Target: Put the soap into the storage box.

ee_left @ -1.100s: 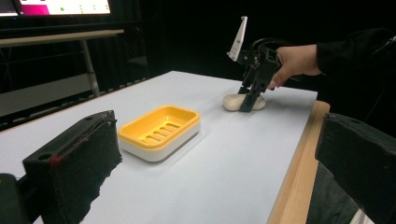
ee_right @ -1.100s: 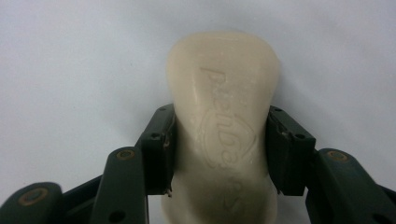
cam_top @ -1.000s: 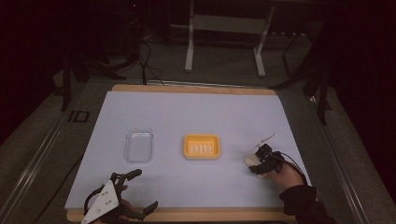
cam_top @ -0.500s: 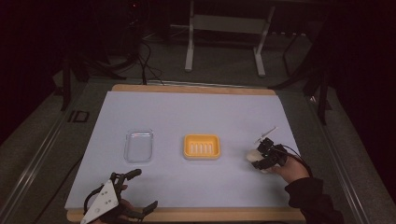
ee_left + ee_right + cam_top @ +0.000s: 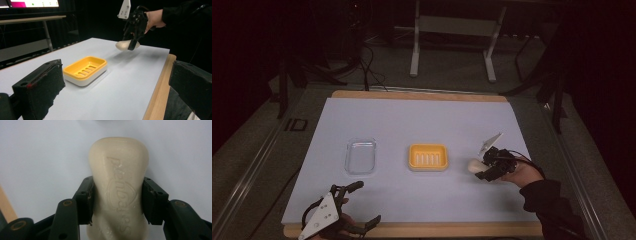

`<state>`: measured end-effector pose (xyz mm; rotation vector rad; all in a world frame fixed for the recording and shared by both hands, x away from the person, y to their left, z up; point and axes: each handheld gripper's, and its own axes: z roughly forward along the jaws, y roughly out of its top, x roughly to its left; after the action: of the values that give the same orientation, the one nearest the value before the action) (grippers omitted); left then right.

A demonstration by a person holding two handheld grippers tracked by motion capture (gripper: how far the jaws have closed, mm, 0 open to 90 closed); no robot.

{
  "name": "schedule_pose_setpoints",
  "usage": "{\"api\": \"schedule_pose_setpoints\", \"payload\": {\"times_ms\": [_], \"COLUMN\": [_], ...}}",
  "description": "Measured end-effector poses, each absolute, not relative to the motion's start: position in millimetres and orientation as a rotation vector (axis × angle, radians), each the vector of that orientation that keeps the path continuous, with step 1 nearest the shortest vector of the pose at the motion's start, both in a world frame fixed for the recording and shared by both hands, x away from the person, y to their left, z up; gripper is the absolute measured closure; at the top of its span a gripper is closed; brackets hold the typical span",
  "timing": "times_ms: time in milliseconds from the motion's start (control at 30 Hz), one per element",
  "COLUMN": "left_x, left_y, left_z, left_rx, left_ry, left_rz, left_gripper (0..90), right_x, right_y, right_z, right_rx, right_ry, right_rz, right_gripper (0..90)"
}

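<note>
R tongs clamped on a cream, waisted bar of soap w/ embossed lettering; black pads press its narrow middle from both sides, bar sticks out past the tips. In the left gripper view the R tongs hold the soap clear above the counter, shadow underneath, grey plate on top of the tool. High view: soap at the tip of the R tongs, just right of a yellow rectangular plastic soap dish w/ slotted floor on a white base; not touching it. Dish sits mid-counter, empty. Left of the dish, apart from it, a clear shallow plastic tray. L tongs at the near left corner, jaws wide apart, nothing btwn them. All on a pale blue counter w/ wooden edge.
</note>
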<state>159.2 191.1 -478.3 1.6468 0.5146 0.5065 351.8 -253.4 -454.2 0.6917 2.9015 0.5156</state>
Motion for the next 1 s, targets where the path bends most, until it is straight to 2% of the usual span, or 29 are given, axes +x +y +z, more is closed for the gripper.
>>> {"api": "schedule_pose_setpoints", "payload": {"times_ms": [167, 1000], "left_x": [159.6, 159.7], "left_y": [191.0, 191.0], "left_z": [-478.3, -478.3], "left_rx": [1.646, 1.644], "left_ry": [0.513, 0.513], "left_rz": [0.505, 0.500], "left_gripper": [0.1, 0.0], "right_x": [349.2, 347.9], "right_y": [-246.3, -222.5], "right_z": [-443.5, -409.9], "right_rx": [0.490, 0.097], "right_ry": [2.976, 3.080], "right_rz": [0.517, 0.485], "right_gripper": [49.6, 49.6]}}
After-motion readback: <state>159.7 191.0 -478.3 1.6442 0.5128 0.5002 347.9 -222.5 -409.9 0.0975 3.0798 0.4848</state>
